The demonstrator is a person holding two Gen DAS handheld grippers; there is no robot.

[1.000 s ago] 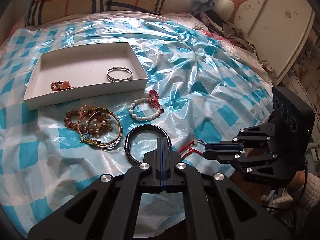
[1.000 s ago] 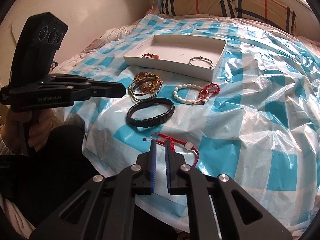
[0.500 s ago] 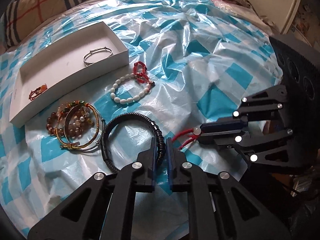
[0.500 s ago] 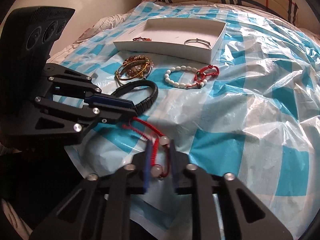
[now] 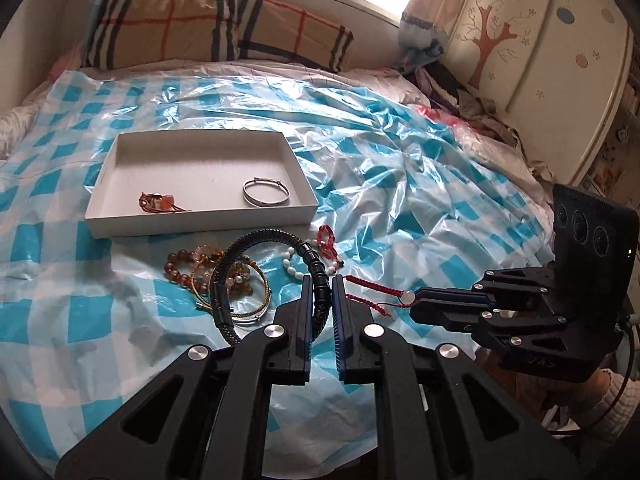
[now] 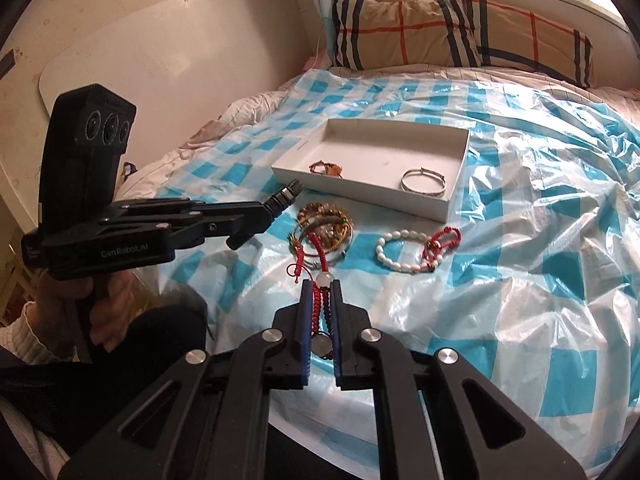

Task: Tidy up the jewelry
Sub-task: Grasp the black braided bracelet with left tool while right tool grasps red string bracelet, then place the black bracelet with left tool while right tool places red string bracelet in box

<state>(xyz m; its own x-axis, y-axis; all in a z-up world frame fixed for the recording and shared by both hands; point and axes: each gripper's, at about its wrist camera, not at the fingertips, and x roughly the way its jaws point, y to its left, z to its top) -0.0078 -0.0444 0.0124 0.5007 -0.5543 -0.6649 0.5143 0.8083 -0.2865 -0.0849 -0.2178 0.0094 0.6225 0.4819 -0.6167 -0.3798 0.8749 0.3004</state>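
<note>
My left gripper (image 5: 322, 284) is shut on a black braided bracelet (image 5: 256, 238), whose loop hangs off the sheet; from the right wrist view this gripper (image 6: 256, 220) sits at the left with the bracelet's end (image 6: 285, 195) sticking out. My right gripper (image 6: 321, 286) is shut on a red cord bracelet (image 6: 318, 252) with a white bead; the left wrist view shows that gripper (image 5: 416, 306) at the right, the red cord (image 5: 368, 290) trailing from it. Beyond lies a white box (image 5: 200, 224) holding a silver bangle (image 5: 266, 196) and a small orange bracelet (image 5: 158, 203).
On the blue-checked plastic sheet (image 5: 400, 208) lie a pile of beaded bracelets (image 6: 324, 224), a white pearl bracelet (image 6: 394, 252) and a red bracelet (image 6: 444, 238). A plaid pillow (image 5: 216, 32) lies behind. A painted cabinet (image 5: 540, 40) stands right, and a hand (image 6: 108, 304) holds the left gripper.
Both grippers dipped to the sheet and closed, the left on the black bracelet and the right on the red cord. Both have since risen, with the bracelets lifted off the sheet.
</note>
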